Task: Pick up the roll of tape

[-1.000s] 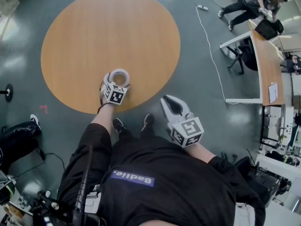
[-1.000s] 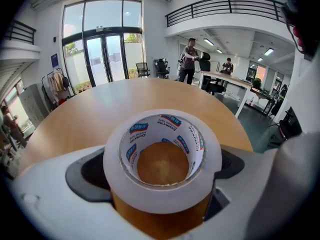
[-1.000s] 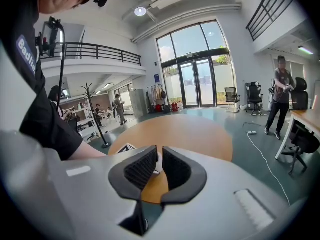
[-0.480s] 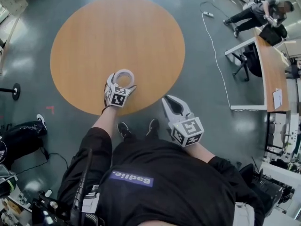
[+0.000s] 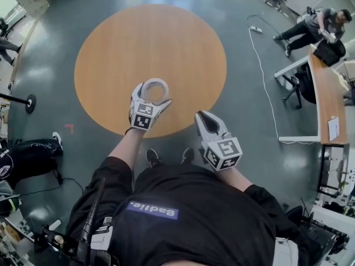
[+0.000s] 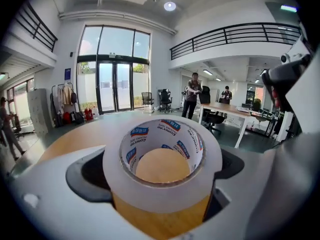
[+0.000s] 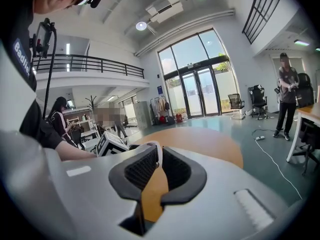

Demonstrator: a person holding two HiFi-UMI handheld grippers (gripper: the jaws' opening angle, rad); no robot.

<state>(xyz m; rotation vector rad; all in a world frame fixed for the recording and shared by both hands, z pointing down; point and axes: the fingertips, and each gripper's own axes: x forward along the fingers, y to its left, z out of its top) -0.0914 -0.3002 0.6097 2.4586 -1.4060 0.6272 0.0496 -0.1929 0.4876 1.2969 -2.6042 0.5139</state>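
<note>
The tape is clamped between the jaws of the left hand-held gripper over the table's 6 o'clock edge, and the right hand-held gripper, at its 4 o'clock, is seen closed and empty.

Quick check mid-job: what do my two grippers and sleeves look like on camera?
The left gripper and right gripper are both smooth pale grey-white shells with black pads lining the jaws, ribbed on the right one. Each carries a cube with black-and-white square markers. The person wears a black short-sleeved T-shirt with a purple patch lettered in white.
</note>
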